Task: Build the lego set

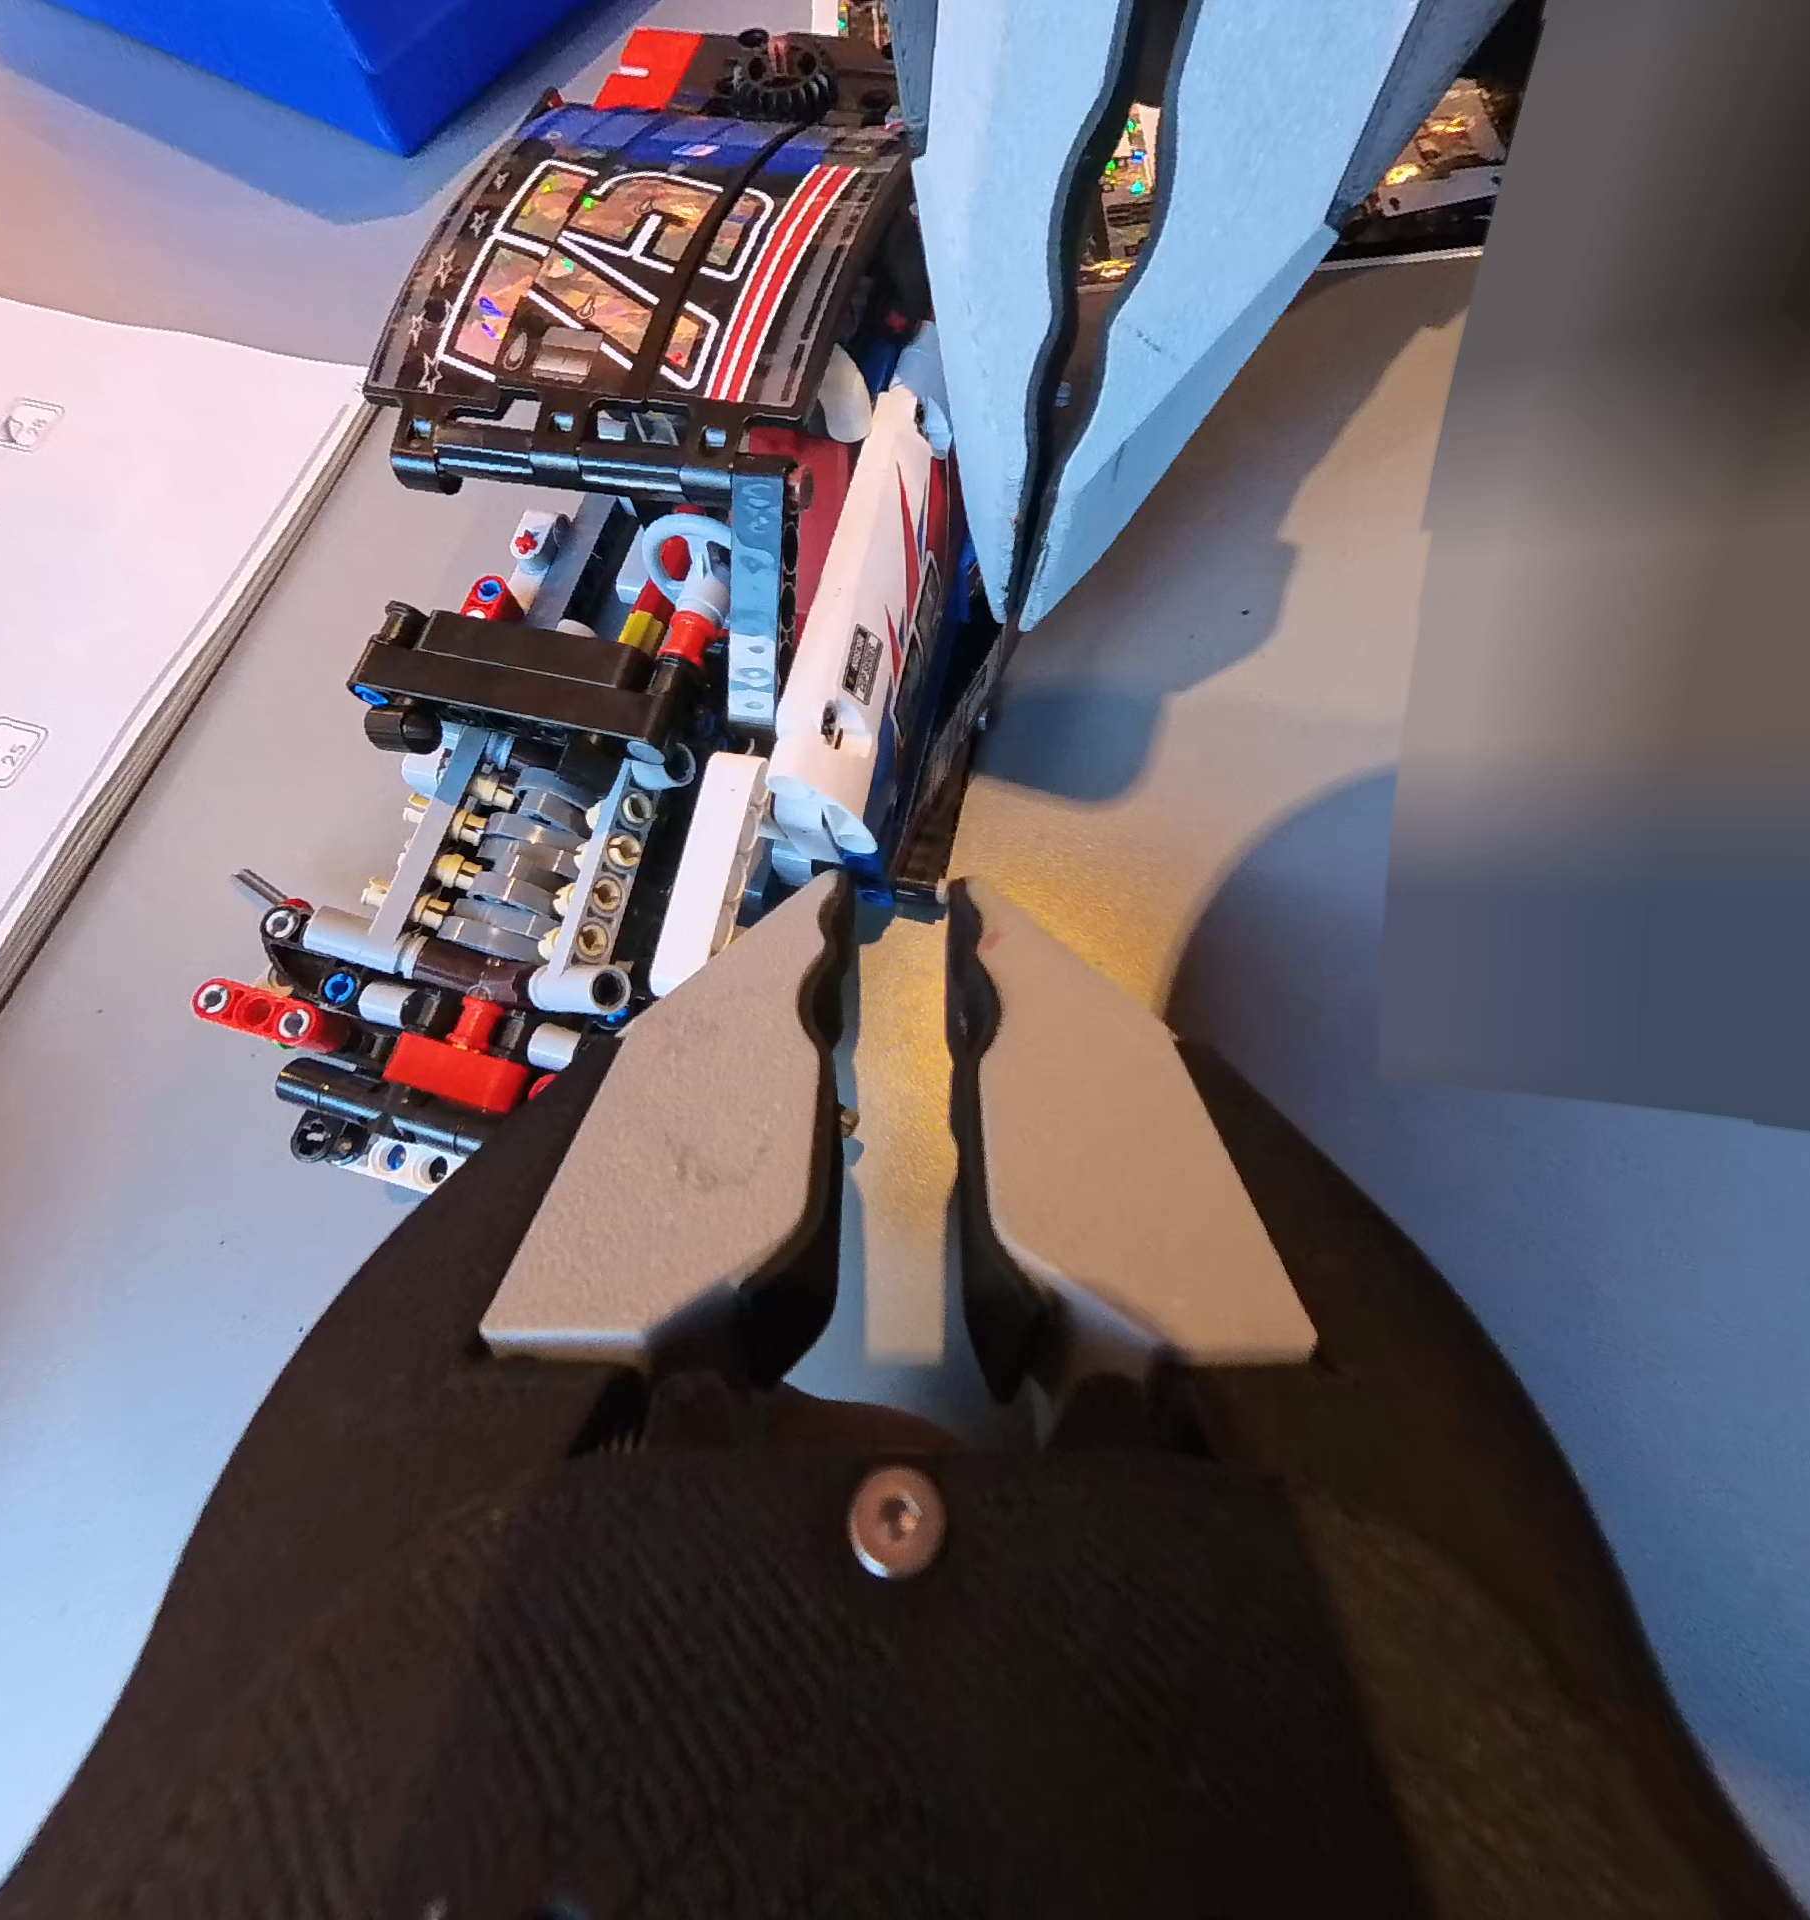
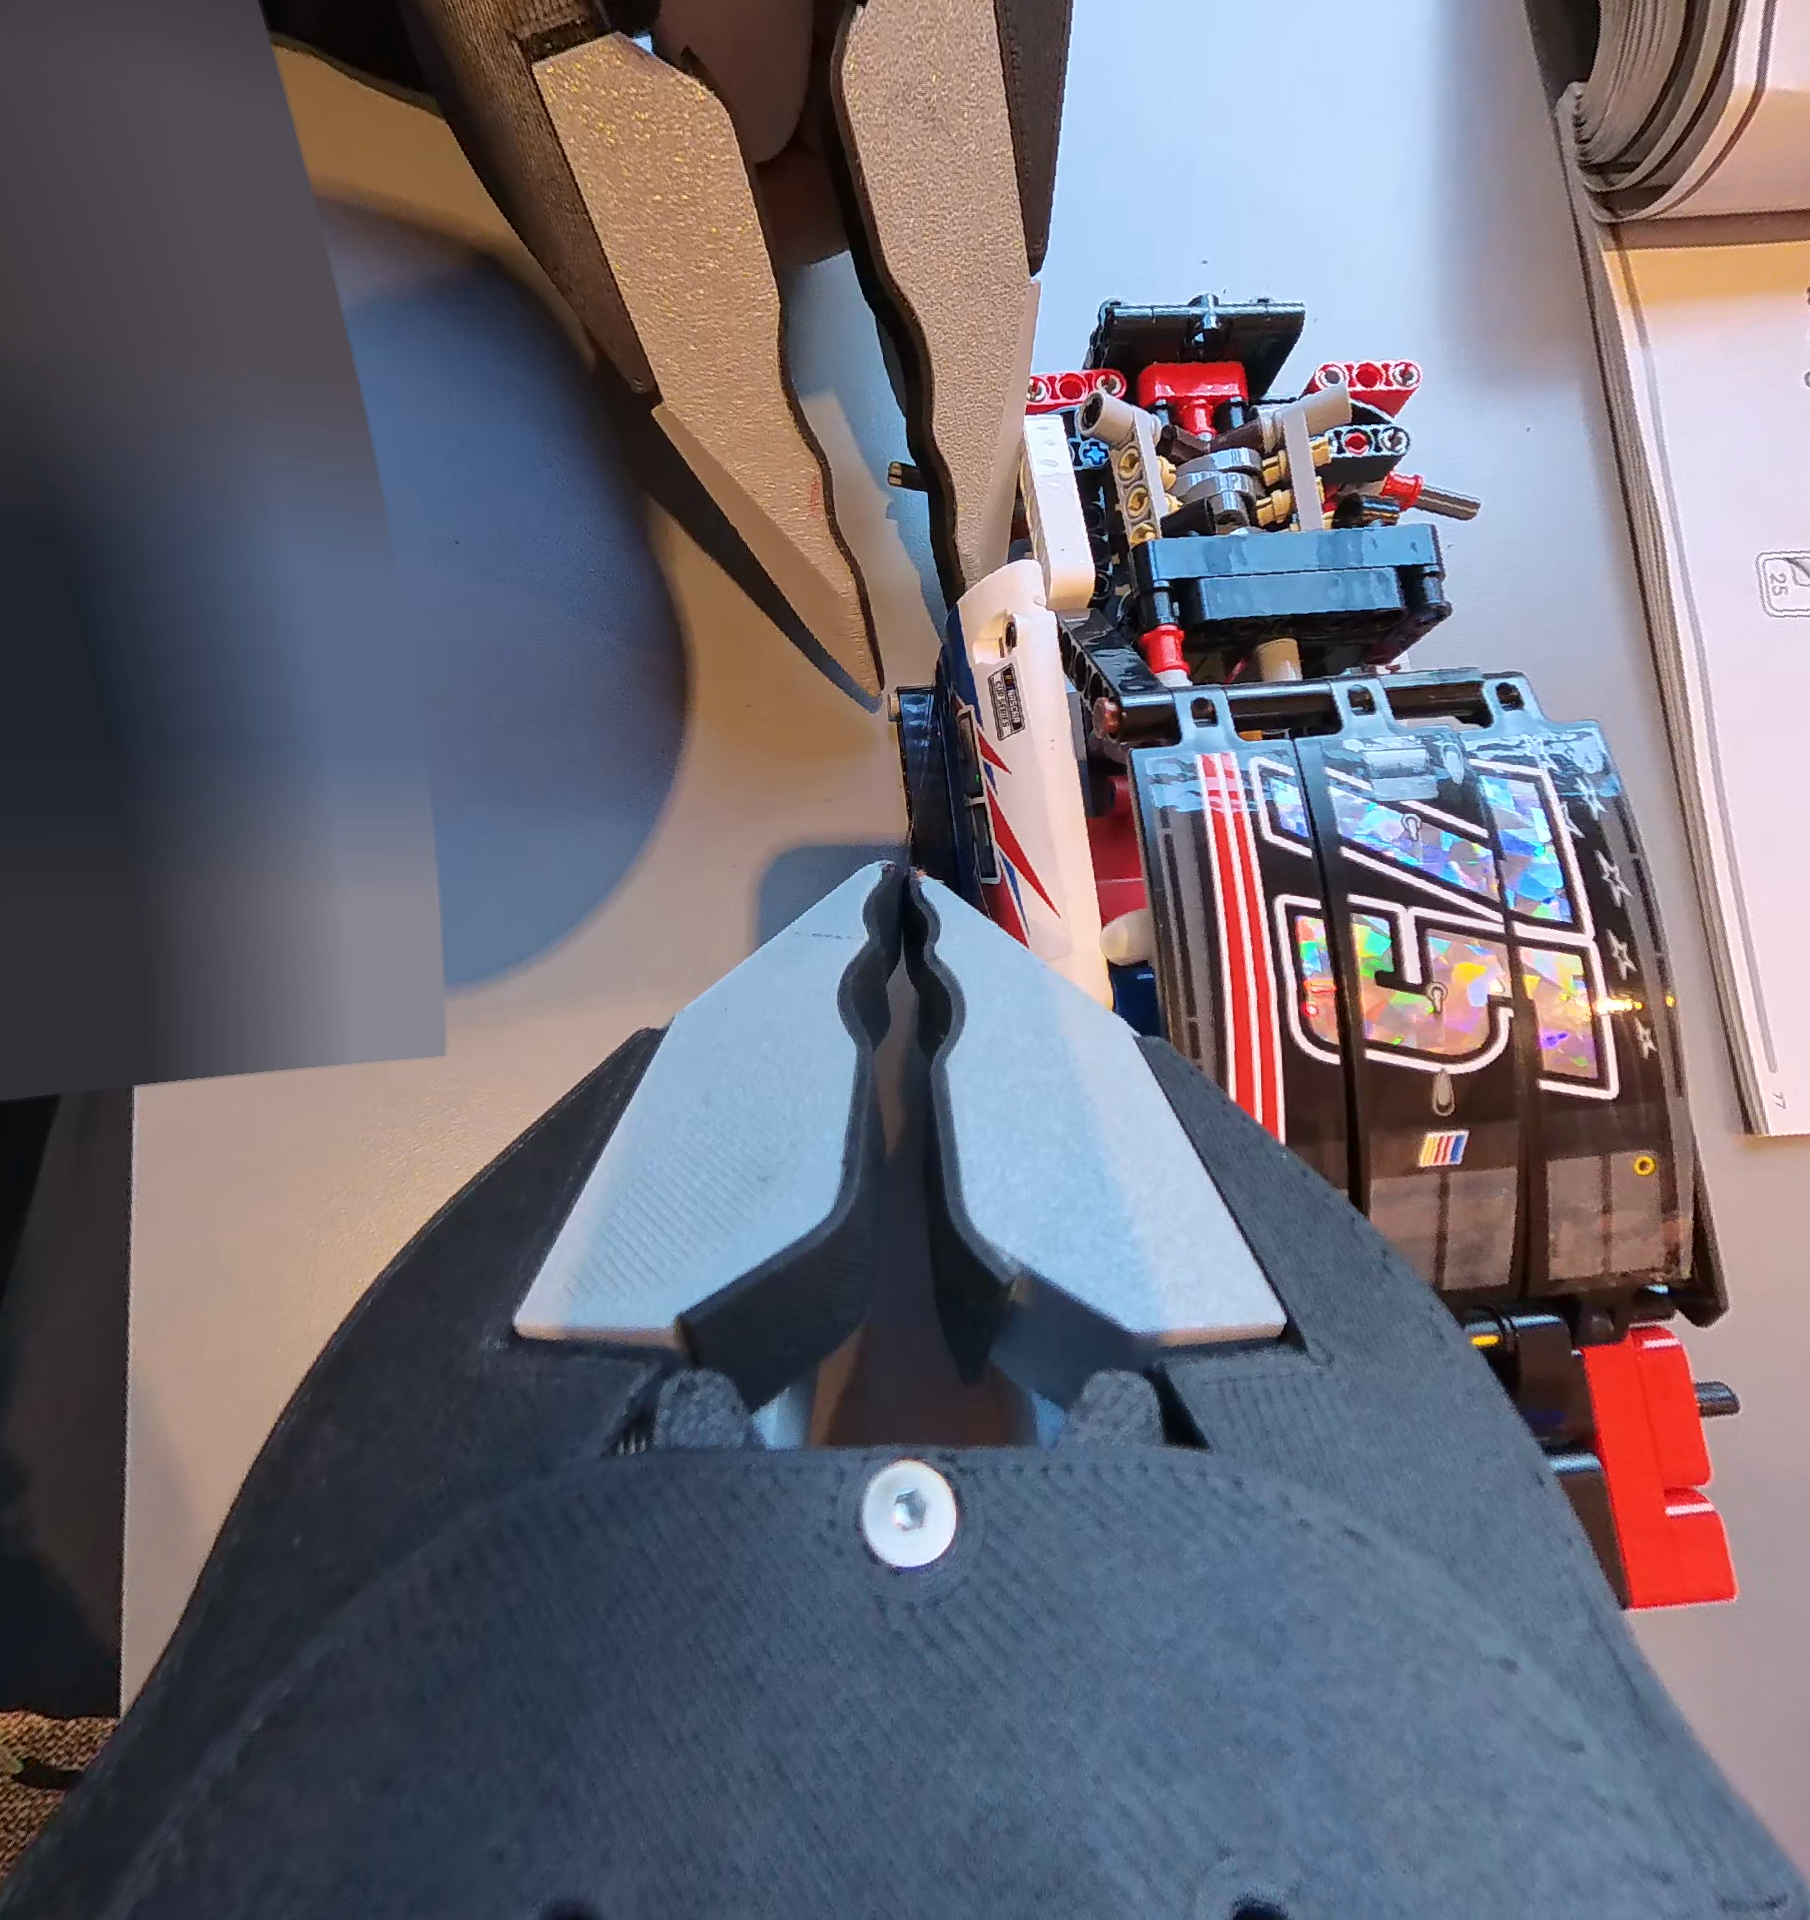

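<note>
The lego car (image 1: 631, 644) lay on the grey tabletop (image 1: 153, 1351). The left tongs (image 1: 896, 894), narrowly parted and empty, and the right tongs (image 2: 903, 871), pressed together, met its white side panel (image 2: 1026, 790) from opposite ends.

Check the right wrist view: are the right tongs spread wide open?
No. The right tongs have their tips nearly touching, closed beside the lego car, with nothing visible between them.

grey fingers (image 1: 672, 1122), black mount (image 1: 880, 1714), silver screw (image 1: 896, 1519)
</note>
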Demonstrator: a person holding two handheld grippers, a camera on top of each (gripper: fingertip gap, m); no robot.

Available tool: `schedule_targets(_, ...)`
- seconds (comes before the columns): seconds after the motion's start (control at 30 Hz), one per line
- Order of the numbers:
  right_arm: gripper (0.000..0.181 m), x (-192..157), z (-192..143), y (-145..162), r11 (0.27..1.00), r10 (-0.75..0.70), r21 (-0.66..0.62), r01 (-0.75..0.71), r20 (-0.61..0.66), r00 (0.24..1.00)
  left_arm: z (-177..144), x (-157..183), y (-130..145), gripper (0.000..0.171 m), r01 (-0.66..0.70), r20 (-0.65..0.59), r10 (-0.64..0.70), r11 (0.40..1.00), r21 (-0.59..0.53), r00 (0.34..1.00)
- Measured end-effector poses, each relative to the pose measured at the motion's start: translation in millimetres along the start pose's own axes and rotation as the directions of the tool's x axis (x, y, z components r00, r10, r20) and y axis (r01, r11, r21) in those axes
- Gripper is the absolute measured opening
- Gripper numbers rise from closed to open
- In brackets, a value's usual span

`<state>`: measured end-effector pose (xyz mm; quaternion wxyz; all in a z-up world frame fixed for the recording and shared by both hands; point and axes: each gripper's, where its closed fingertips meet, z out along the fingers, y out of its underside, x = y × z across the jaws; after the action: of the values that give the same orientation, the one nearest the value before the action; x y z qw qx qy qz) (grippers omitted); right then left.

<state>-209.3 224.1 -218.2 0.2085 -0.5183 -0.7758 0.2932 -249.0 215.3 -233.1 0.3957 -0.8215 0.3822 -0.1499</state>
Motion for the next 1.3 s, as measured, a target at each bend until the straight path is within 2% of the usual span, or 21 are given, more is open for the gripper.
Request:
schedule_targets(0.47, 0.000, 1.5, 0.0, 0.8, 1.000, -0.003, -0.007, 0.002, -0.019, 1.000, 2.1, -3.1, 0.6, 0.010, 0.027, 0.026, -0.026, 1.000, -0.012, 0.999)
schedule_targets(1.3, 0.000, 2.5, 0.4, 0.8, 1.000, 0.000, -0.008, 0.000, -0.028, 1.000, -0.2, -5.4, -3.6, 0.008, 0.126, -0.014, -0.125, 0.992, 0.024, 0.992)
